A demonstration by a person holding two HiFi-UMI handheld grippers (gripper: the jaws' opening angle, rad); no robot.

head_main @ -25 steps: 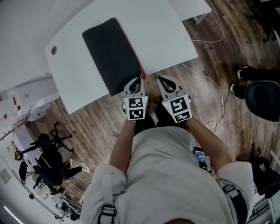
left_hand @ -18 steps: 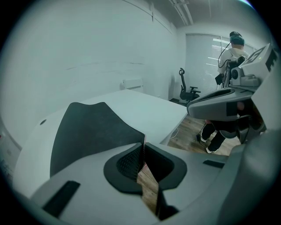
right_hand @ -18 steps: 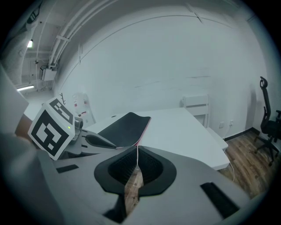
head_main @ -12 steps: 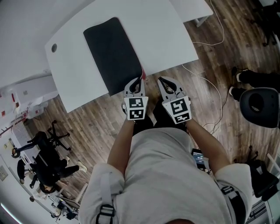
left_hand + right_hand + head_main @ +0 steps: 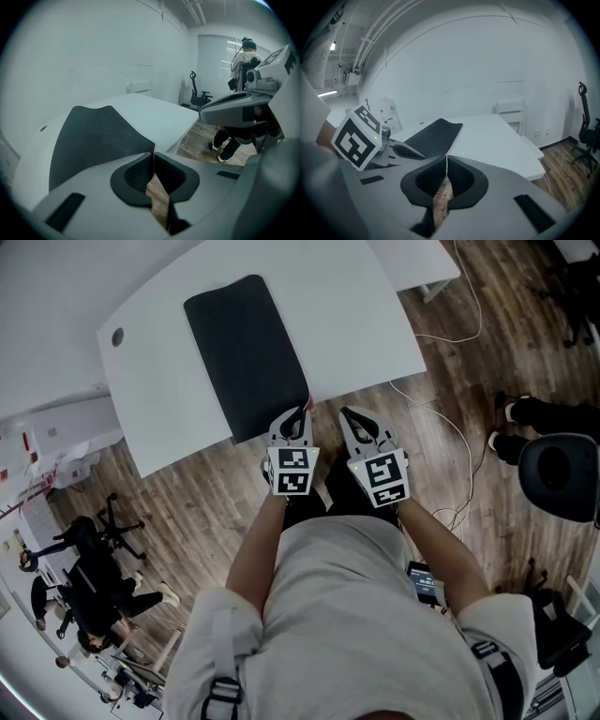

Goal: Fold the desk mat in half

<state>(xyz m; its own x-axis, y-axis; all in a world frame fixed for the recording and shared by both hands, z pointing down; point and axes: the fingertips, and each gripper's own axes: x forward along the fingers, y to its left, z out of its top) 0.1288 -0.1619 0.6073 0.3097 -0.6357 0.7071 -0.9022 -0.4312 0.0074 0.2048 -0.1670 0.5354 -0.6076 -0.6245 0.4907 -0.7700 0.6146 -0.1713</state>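
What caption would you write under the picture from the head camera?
Left claw pinches the black desk mat's near corner at the white desk's edge; right claw, shut, hovers beside it.

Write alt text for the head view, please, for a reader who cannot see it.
A person looking down holds the left gripper closed on the near corner of a dark rectangular desk mat that lies flat on a white desk. The right gripper is shut and empty beside it, over the wooden floor.
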